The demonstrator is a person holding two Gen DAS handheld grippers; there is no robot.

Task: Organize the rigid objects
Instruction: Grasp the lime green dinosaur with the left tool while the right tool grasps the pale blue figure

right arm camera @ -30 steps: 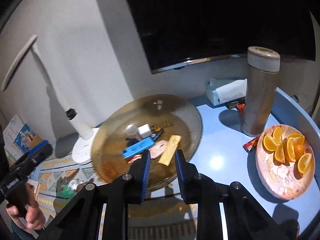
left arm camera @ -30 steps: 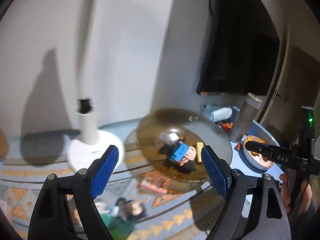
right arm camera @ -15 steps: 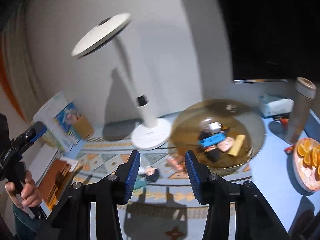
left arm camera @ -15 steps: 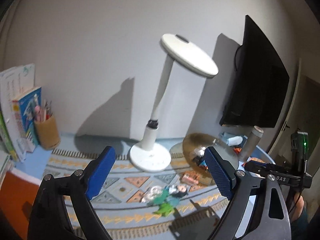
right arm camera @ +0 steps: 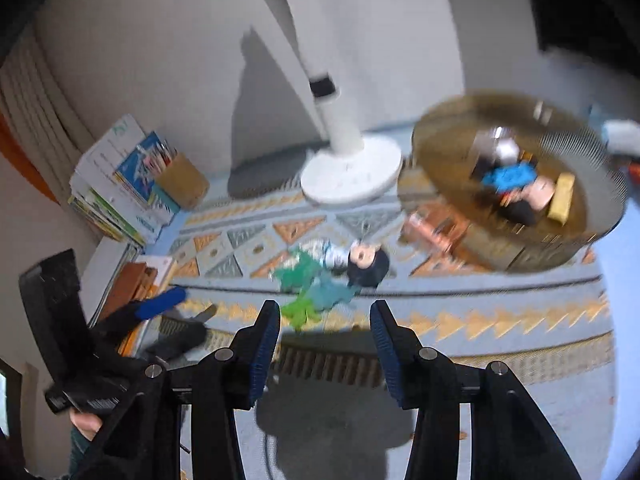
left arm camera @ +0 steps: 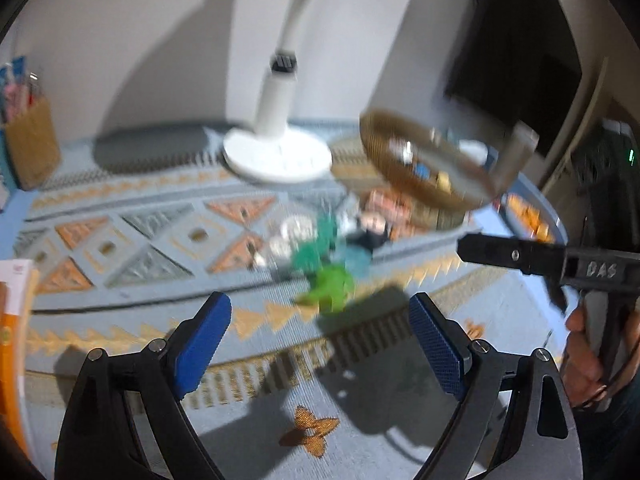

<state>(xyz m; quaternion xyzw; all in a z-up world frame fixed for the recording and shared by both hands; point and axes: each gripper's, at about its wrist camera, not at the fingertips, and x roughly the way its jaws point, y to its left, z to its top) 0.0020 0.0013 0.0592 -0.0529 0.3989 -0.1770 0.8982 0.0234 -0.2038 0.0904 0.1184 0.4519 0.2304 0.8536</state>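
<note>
A small pile of toys lies on the patterned mat (left arm camera: 120, 240): a green figure (left arm camera: 332, 284) (right arm camera: 300, 308), a teal one (right arm camera: 304, 272) and a dark-haired doll (left arm camera: 372, 228) (right arm camera: 366, 264). An amber glass bowl (left arm camera: 384, 160) (right arm camera: 432, 152) at the right holds several small things, among them a blue piece (right arm camera: 508, 176) and a yellow block (right arm camera: 562, 196). My left gripper (left arm camera: 318, 308) hangs open just short of the green figure, nothing between its pads. My right gripper (right arm camera: 325, 314) is also open and empty, close above the same pile. Both views are motion-blurred.
A white lamp base (left arm camera: 276, 156) (right arm camera: 352, 176) stands behind the toys. An orange packet (right arm camera: 436, 228) lies against the bowl. A pencil cup (right arm camera: 182, 180) and stacked books (right arm camera: 116, 176) fill the far left. A tall flask (left arm camera: 512, 156) and a plate of orange slices (left arm camera: 528, 212) sit at the right.
Both grippers have swung away from the bowl to the left and come down over the toy pile. The right gripper's jaws have spread from nearly shut to open.
</note>
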